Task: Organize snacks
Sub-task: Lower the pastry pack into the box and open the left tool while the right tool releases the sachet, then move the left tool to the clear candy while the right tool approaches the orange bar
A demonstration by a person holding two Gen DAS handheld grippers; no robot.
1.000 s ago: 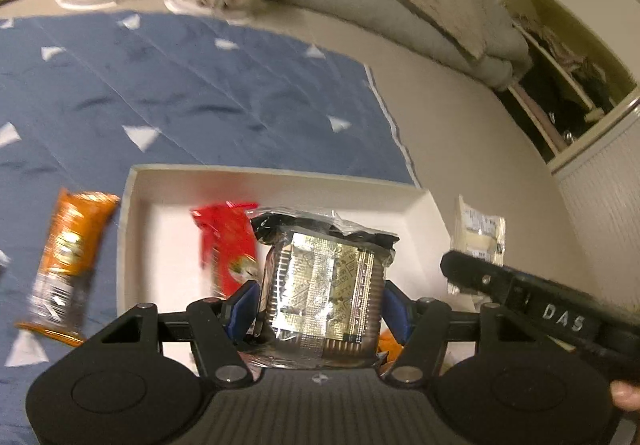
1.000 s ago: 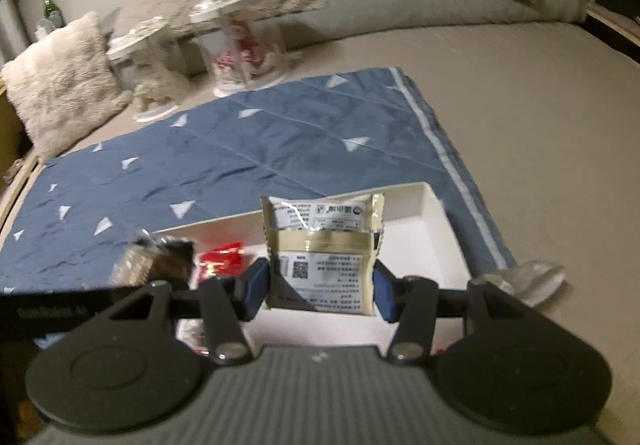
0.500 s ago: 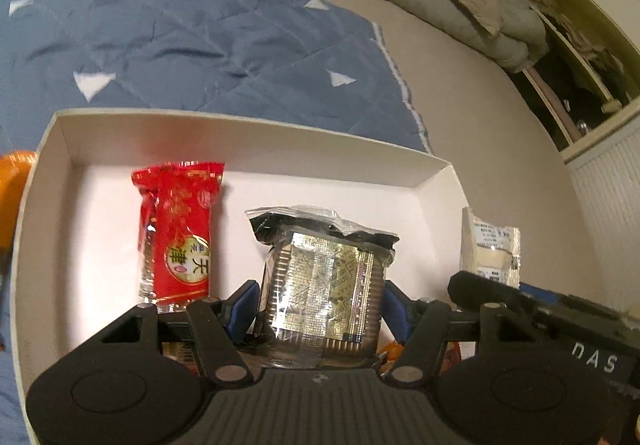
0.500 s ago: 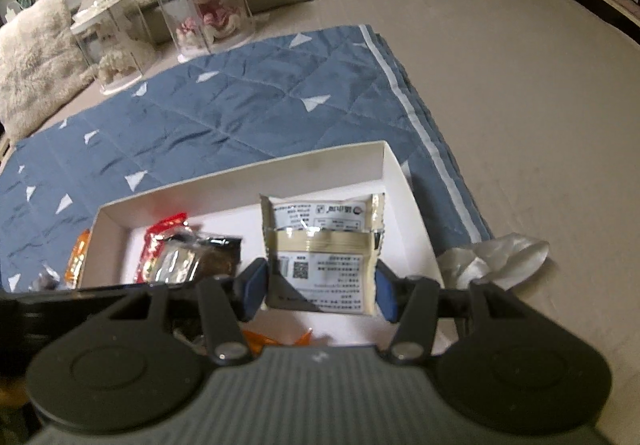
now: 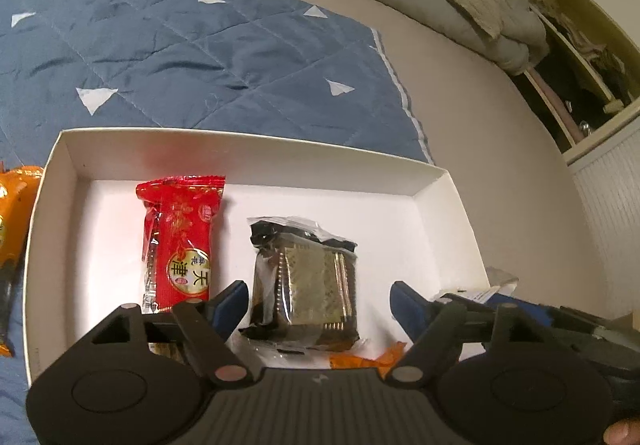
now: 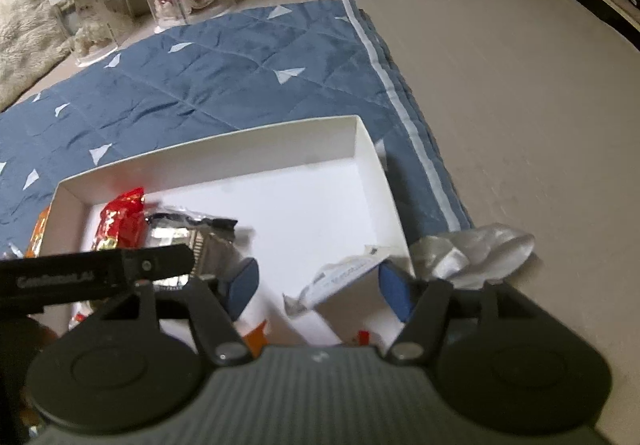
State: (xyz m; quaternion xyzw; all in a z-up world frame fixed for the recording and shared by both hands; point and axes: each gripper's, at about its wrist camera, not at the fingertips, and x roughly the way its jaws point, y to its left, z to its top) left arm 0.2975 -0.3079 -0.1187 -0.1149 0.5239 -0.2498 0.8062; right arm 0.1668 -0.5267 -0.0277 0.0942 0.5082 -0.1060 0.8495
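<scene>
My left view cuts off the orange packet (image 5: 16,229) at its edge; my gripper body hides the white box's (image 5: 248,143) near wall.

Snack packets (image 5: 304,281) in white box (image 5: 256,153)

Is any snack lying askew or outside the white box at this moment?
Yes. The orange packet lies outside the white box, on the blue quilt beside its left wall. Inside, the pale packet between the opening jaws of the right gripper sits tilted near the right wall.
</scene>
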